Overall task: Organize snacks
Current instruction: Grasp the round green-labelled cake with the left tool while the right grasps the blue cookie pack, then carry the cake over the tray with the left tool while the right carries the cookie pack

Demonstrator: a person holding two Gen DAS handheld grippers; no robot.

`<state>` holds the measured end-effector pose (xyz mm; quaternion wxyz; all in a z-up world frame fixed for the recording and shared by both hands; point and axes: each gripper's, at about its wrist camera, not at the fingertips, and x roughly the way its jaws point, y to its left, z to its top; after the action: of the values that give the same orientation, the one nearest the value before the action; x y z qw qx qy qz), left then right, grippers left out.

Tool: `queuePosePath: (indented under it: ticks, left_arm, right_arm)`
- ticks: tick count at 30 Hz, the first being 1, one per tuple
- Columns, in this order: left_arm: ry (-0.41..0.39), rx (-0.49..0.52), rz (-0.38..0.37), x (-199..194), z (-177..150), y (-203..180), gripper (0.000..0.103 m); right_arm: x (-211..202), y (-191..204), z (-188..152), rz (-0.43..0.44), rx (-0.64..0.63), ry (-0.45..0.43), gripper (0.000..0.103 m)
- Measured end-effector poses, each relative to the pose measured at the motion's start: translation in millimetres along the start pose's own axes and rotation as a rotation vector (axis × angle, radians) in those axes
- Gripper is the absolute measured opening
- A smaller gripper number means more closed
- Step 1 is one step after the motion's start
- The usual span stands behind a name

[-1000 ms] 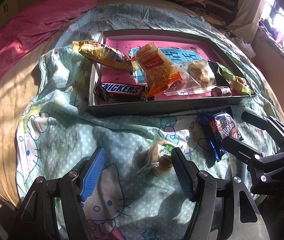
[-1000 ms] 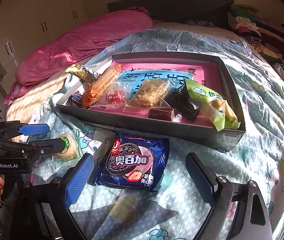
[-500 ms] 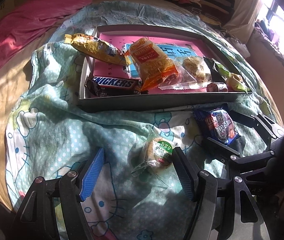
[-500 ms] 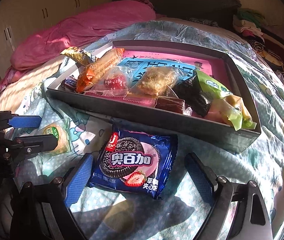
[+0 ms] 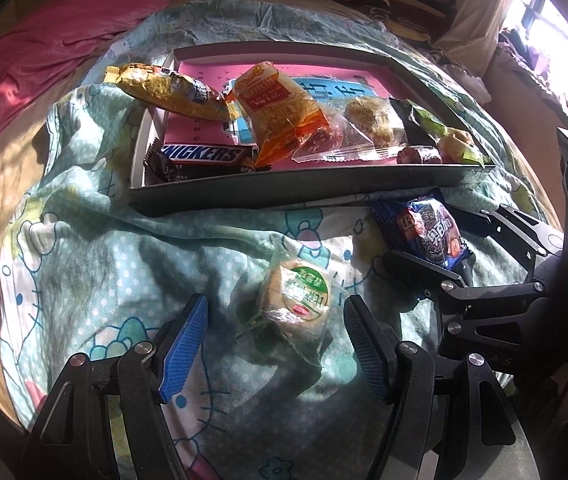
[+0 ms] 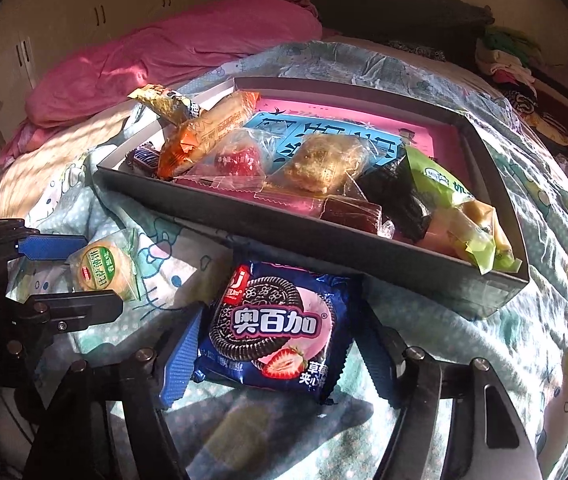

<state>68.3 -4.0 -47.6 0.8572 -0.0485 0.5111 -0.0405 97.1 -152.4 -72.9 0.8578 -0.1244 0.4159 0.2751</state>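
A dark tray with a pink floor lies on the bed and holds several snacks, among them a Snickers bar and an orange packet. A small round cake in a clear wrapper with a green label lies on the blanket between the open fingers of my left gripper. A blue cookie packet lies just in front of the tray, between the open fingers of my right gripper, with the left pad close against its edge.
A teal cartoon-print blanket covers the bed. A pink duvet lies at the back left. Piled clothes sit at the back right. The bed's edge drops off to the left.
Both grippers have moved forward and down. The cake now sits between the left fingers, and the cookie packet sits deeper between the right fingers, which have narrowed around it.
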Motion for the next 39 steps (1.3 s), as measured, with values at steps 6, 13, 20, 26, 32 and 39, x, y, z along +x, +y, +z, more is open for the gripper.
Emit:
queuePosePath:
  ticks: [6, 13, 20, 26, 32, 39]
  left_arm:
    - [-0.004, 0.025, -0.004, 3, -3, -4, 0.07]
    - [-0.016, 0.001, -0.022, 2, -2, 5, 0.044]
    - [-0.048, -0.023, -0.055, -10, 4, 7, 0.037]
    - [-0.081, -0.039, -0.07, -24, 11, 6, 0.036]
    - [-0.116, -0.041, -0.077, -36, 22, 4, 0.035]
    - [-0.162, -0.028, -0.085, -50, 40, -5, 0.035]
  right_arm:
    - [-5, -5, -1, 0.025, 0.03, 0.006, 0.067]
    - [-15, -13, -2, 0.071, 0.083, -0.004, 0.066]
    - [-28, -15, 2, 0.114, 0.106, -0.046, 0.066]
    - [-43, -14, 8, 0.133, 0.105, -0.105, 0.066]
    - [-55, -19, 14, 0.148, 0.125, -0.157, 0.066]
    - [-63, -30, 19, 0.146, 0.157, -0.198, 0.066]
